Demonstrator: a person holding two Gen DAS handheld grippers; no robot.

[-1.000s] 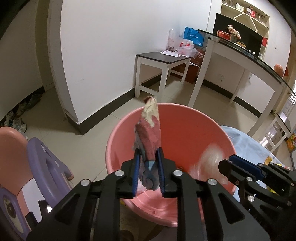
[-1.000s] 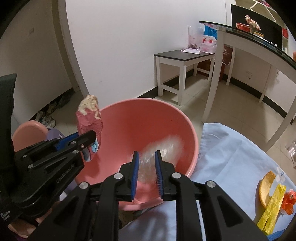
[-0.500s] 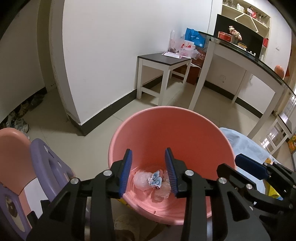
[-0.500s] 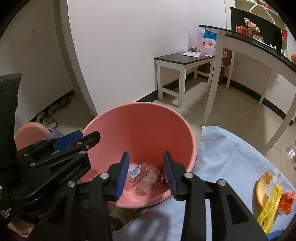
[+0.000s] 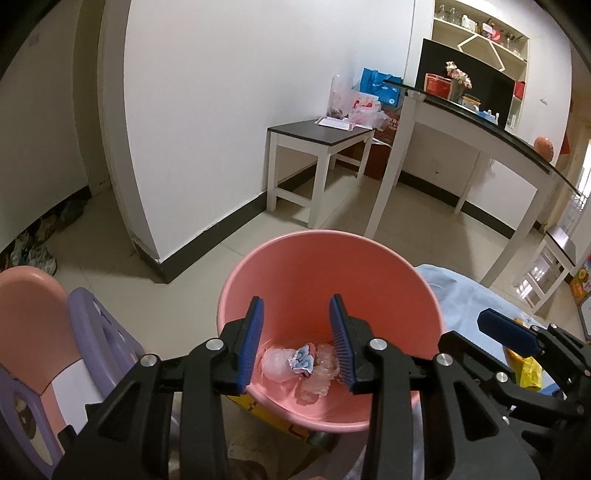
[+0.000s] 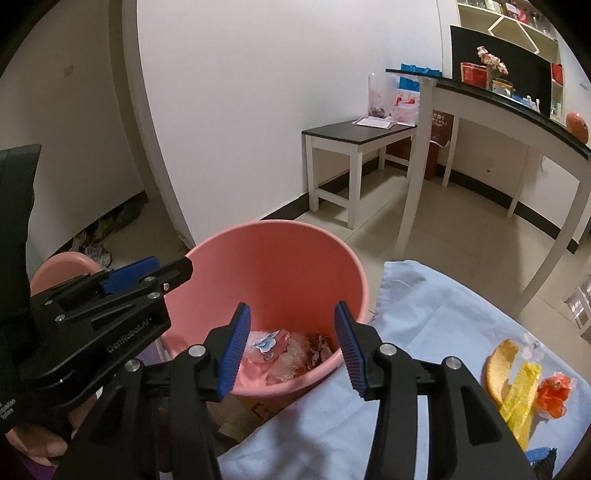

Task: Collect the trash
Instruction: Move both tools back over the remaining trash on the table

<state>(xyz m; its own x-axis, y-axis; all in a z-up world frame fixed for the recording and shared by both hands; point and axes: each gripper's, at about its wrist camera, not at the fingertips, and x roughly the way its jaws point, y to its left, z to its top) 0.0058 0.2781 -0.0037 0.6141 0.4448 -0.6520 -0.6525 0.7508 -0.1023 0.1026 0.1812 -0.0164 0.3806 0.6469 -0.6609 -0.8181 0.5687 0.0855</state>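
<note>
Now both the left claw (image 5: pixel 295 341) and right claw (image 6: pixel 291 349), just opened and empty, hang over the pink bucket (image 6: pixel 354 280), while the remaining yellow wrapper (image 6: pixel 519 391) lies lengthwise on the blue-clothed desk (image 6: pixel 424 314), nearer the right claw.

White walls (image 5: pixel 207 110) with a dark skirting board meet a floor (image 5: pixel 229 251) of pale beige tiles ahead of the gripper. Against the wall stands a small white side table (image 5: pixel 317 136) with a dark top. To its right runs a long white console (image 5: pixel 476 122) with a black top, and above it hang open wall shelves (image 5: pixel 480 26). Light is soft and even.
</note>
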